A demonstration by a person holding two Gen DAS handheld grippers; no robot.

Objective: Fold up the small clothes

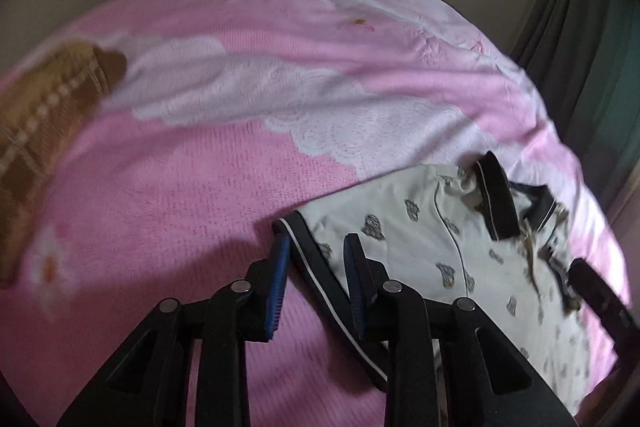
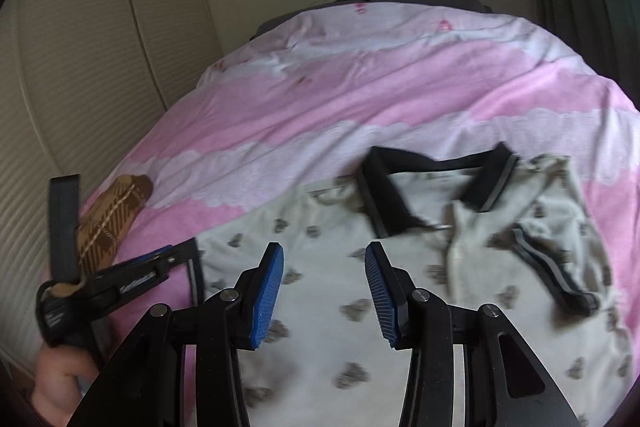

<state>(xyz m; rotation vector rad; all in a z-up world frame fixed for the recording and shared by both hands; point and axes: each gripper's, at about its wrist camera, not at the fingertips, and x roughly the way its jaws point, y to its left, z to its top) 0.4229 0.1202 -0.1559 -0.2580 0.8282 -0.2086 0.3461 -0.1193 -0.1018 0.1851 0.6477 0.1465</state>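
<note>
The small polo shirt (image 2: pixel 320 267) lies spread on the pink bed cover (image 2: pixel 320 99), its black collar (image 2: pixel 384 203) towards the far side and one sleeve (image 2: pixel 560 267) turned in over the chest. The left gripper (image 1: pixel 316 287) stands at the edge of the other sleeve; the dark cuff (image 1: pixel 316 267) passes between its pads, but the pads are a little apart from it, so it does not seem to pinch yet. The right gripper (image 2: pixel 324 295) is spread over the body of the shirt and holds nothing. To fold well, I think the left pads should close on the cuff only, without catching the bed cover under it, and then carry the sleeve over the chest. A brown checked cloth (image 2: pixel 112 215) lies well apart and needs no care now.
</note>
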